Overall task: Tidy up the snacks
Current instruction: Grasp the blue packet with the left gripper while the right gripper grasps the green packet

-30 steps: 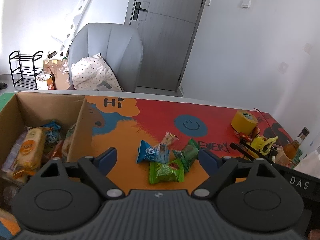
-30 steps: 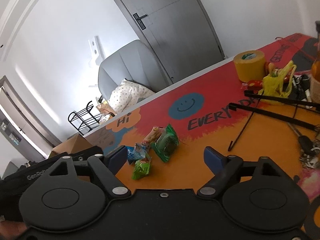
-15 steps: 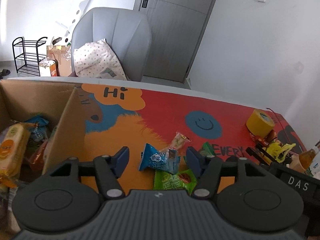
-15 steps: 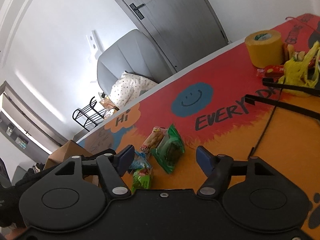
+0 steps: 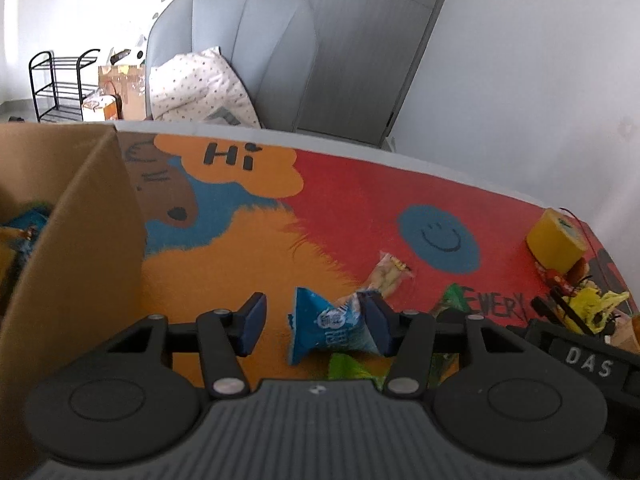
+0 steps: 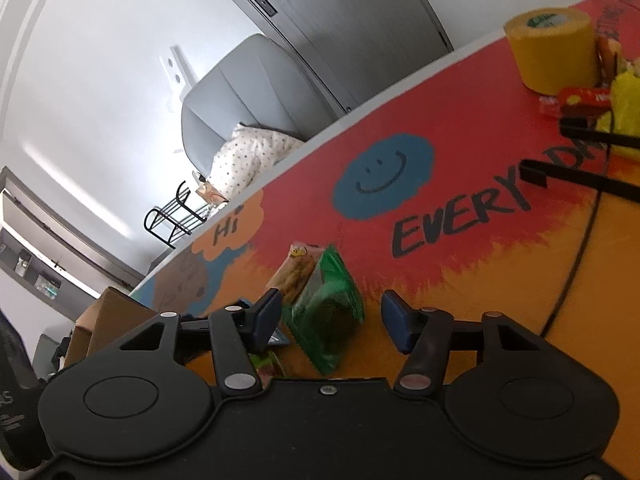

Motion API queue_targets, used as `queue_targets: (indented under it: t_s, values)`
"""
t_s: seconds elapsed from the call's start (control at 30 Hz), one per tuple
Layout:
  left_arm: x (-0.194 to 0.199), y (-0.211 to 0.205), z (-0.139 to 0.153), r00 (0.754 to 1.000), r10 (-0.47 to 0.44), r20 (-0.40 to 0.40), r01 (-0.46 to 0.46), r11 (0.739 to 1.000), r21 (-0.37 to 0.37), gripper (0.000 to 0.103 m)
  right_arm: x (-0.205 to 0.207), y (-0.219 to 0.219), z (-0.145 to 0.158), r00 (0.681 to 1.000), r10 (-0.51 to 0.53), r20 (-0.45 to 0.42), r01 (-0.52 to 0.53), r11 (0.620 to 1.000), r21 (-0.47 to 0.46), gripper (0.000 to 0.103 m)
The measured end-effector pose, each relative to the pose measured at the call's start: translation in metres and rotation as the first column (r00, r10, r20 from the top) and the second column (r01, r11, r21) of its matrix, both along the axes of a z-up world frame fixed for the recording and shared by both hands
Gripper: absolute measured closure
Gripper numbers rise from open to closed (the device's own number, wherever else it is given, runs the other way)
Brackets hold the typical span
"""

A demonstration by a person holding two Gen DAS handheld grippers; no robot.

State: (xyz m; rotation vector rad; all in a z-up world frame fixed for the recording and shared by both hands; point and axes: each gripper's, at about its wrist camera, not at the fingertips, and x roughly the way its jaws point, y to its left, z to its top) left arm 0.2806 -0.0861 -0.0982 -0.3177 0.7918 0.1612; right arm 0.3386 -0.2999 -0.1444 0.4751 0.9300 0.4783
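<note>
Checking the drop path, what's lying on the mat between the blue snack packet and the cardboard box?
Nothing: in the left wrist view, only bare orange mat separates the blue snack packet from the cardboard box.

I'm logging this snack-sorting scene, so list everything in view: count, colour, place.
blue snack packet: 1, blue, on the mat between the left fingers
dark green snack packet: 1, green, on the mat between the right fingers
clear-wrapped snack: 1, tan with yellow print, beside the dark green packet
light green packet: 1, lime, just behind the blue packet, partly hidden
cardboard box: 1, brown, left edge, snacks inside
tape roll: 1, yellow, far right
table mat: 1, red, orange and blue
armchair: 1, grey, behind the table, dotted cushion on it
left gripper: 1, black with blue pads, closing
right gripper: 1, same, closing
</note>
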Motion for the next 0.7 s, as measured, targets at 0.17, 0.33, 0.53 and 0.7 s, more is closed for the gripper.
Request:
queue_targets:
  t_s: [0.17, 0.33, 0.53, 0.7]
  values:
    - [0.003, 0.0, -0.007, 1.0, -0.015, -0.003, 0.015, 1.0, -0.024, 0.051, 0.003, 0.006, -0.001, 1.0, 0.012, 0.0, -0.012, 1.0, 0.002, 0.051]
    - [0.002, 0.001, -0.007, 1.0, -0.009, 0.005, 0.009, 0.999, -0.043, 0.068, -0.001, 0.013, -0.003, 0.999, 0.035, -0.024, -0.035, 0.999, 0.011, 0.072]
    - [-0.004, 0.004, -0.002, 1.0, -0.003, 0.004, 0.003, 0.998, -0.064, 0.076, -0.01, 0.01, 0.003, 1.0, 0.012, -0.024, -0.012, 1.0, -0.014, 0.074]
    - [-0.015, 0.002, 0.01, 1.0, -0.007, 0.023, 0.008, 0.998, -0.061, 0.078, -0.02, 0.005, 0.011, 1.0, -0.005, -0.015, 0.005, 1.0, -0.008, 0.075]
